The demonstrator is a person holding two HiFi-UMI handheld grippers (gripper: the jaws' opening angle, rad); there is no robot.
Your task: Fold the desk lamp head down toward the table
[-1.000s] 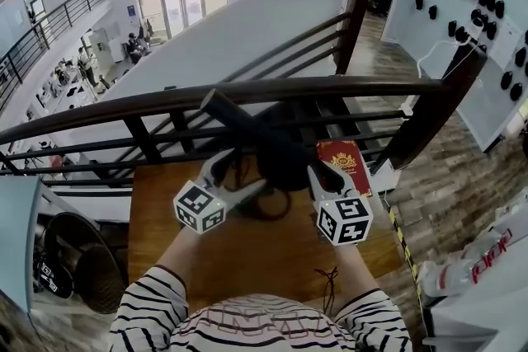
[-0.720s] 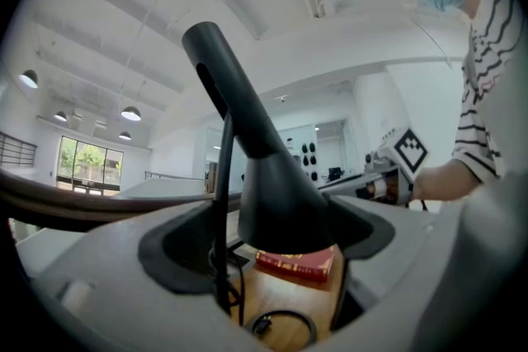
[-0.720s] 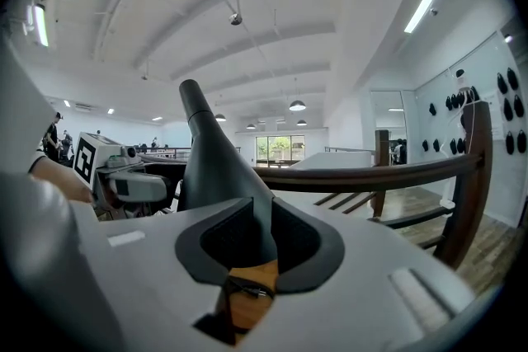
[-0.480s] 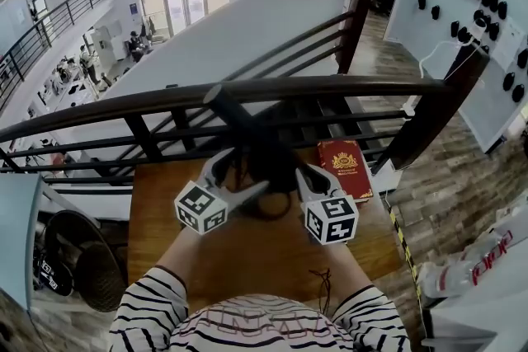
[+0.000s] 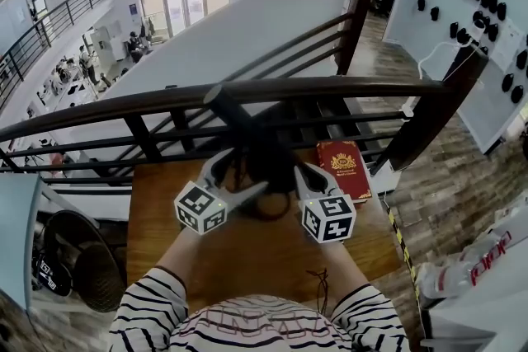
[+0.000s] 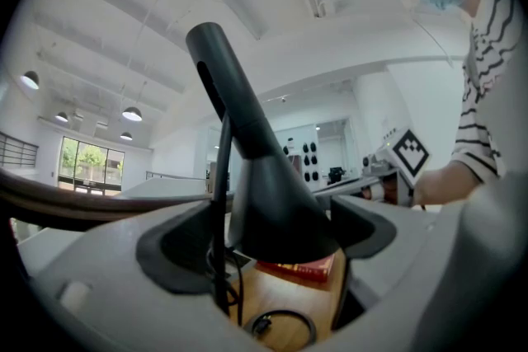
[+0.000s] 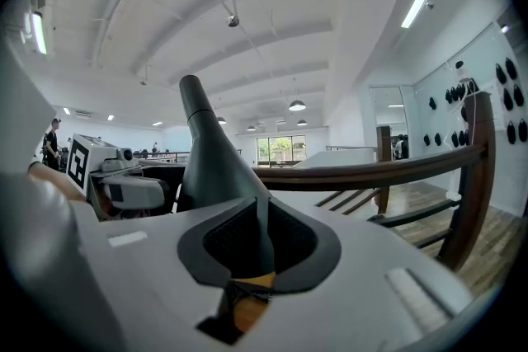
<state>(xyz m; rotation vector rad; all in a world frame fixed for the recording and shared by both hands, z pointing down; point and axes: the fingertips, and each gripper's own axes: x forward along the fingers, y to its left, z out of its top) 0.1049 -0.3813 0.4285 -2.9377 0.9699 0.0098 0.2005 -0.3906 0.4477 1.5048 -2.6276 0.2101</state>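
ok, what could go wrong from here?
1. The right gripper is closing its jaws on only the edge of the desk lamp. That hold may slip when pushed.
2. The left gripper stands open around the lamp, so nothing steadies it. It could tip toward the red book.
3. The looped cable could snag.

By my count there is one black desk lamp, one red book, one looped black cable, one wooden table, one dark wooden railing, and two striped sleeves, both of them mine.
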